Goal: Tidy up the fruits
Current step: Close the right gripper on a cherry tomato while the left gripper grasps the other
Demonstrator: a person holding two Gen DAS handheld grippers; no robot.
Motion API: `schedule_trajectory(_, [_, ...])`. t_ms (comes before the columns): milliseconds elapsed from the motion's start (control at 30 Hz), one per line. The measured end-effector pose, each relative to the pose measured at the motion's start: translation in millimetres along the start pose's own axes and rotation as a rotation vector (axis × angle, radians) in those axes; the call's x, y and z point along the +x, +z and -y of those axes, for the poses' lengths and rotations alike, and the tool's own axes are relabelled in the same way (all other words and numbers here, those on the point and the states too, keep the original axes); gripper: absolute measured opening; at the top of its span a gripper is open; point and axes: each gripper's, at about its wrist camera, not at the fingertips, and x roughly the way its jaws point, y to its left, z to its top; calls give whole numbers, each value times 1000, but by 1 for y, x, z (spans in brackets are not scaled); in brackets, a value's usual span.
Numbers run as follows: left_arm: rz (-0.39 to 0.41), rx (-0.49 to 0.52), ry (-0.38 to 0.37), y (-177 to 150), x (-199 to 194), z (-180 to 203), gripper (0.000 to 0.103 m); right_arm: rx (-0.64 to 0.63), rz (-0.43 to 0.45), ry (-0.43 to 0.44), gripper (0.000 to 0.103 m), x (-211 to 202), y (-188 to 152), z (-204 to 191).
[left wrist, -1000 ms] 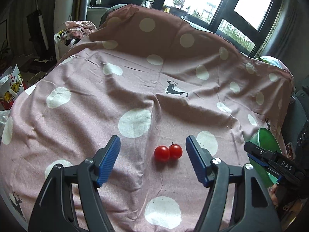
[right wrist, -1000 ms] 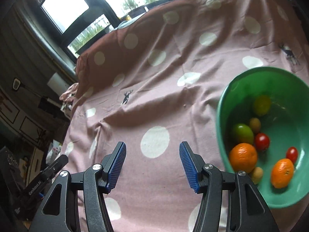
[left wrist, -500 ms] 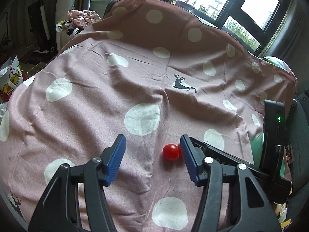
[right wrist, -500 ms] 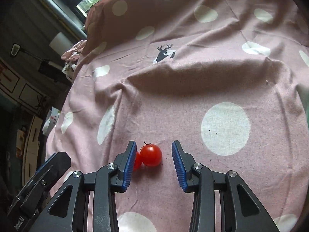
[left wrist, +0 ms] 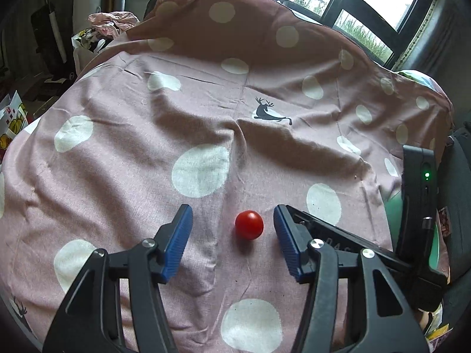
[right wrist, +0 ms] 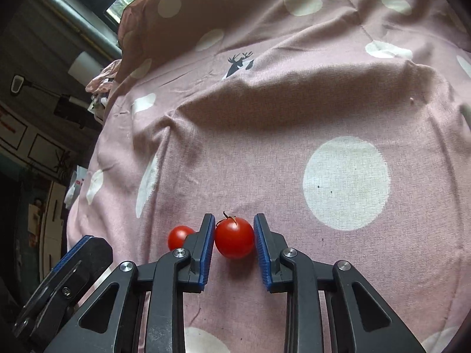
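— Where did the two tomatoes lie?
— Both sat on the cloth (right wrist: 294, 135), side by side. The stemmed tomato (right wrist: 234, 237) was between the right gripper's (right wrist: 232, 245) fingers; the other tomato (right wrist: 178, 236) was just outside its left finger.
— And the left gripper (left wrist: 232, 235)?
— That other tomato lay between its spread fingers, touching neither. The right gripper reached in from its right side.
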Motion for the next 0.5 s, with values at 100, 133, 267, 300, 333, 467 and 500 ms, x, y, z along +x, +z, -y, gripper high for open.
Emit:
schedule_trajectory(100, [-2, 42, -9, 0, 10, 13, 56, 15, 30, -24, 29, -18, 0, 14])
schedule_trajectory(133, [-5, 61, -8, 1, 15, 18, 55, 17, 40, -32, 29, -25, -1, 19])
schedule_trajectory(267, [-31, 87, -8, 2, 36, 31, 51, 5, 80, -48, 29, -57, -7, 33])
schedule_trajectory(300, [-38, 91, -18, 2, 42, 33, 51, 2, 94, -48, 29, -66, -10, 35])
schedule_trajectory(333, [-49, 90, -19, 3, 49, 35, 51, 1, 108, -46, 29, -73, -12, 38])
schedule_trajectory(467, [-118, 82, 48, -1, 69, 33, 48, 25, 162, -22, 29, -100, -21, 52])
schedule_trajectory(500, [-121, 85, 50, -3, 69, 33, 46, 33, 174, -14, 29, -105, -21, 54])
